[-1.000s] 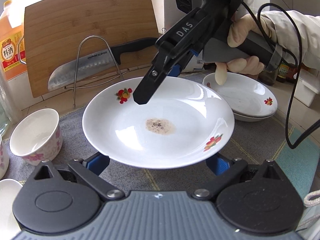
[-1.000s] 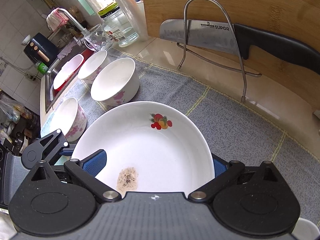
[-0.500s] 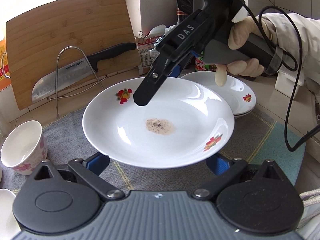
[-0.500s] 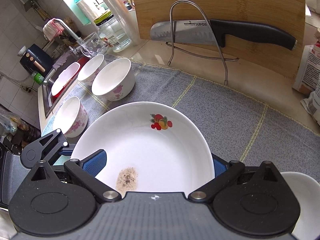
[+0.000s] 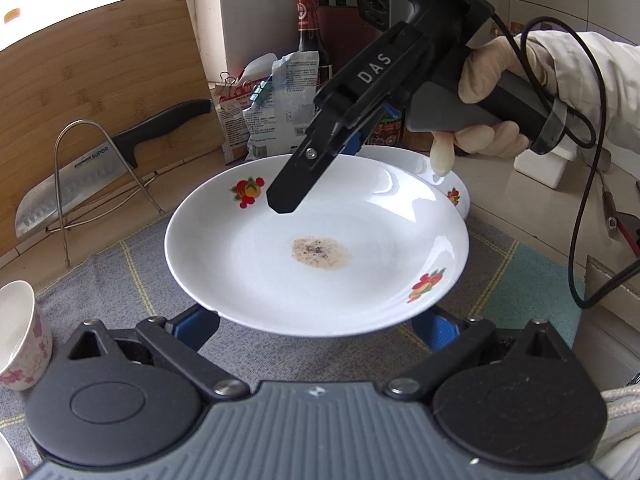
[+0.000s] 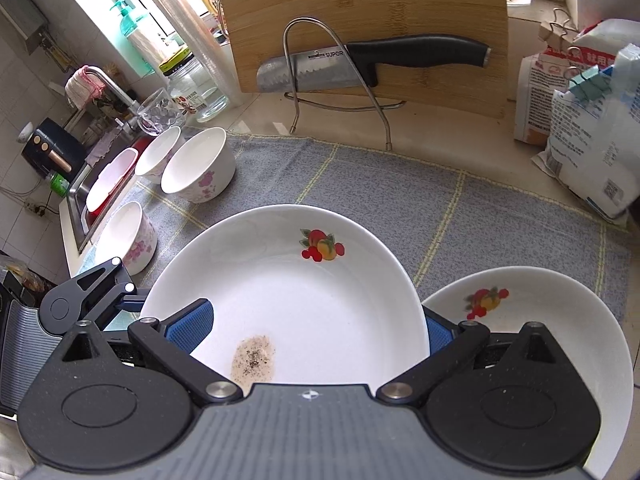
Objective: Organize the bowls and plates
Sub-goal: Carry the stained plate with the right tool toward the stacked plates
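kitchen surface, pale stone, with a grey checked cloth spread over it. i take the wooden cutting board leaning at the back as my landmark. against its face a wire rack holds a black-handled knife lying sideways.

out in front of the board, raised above the cloth, is a white plate with fruit prints on its rim and a brown peppery smear at its middle. both tools have it. the left tool pinches the near rim, its blue pads showing under the edge on either side. the right tool, held in a gloved hand, reaches down over the far rim with one black finger lying inside the plate; from its own camera the right tool shows blue pads at both sides of the plate, closed on it.

to the right of the board and nearer, a second fruit-print plate rests on the cloth, just beside the held one. clipped food bags stand right of the board. left of the board, flowered bowls sit on the cloth near the sink.
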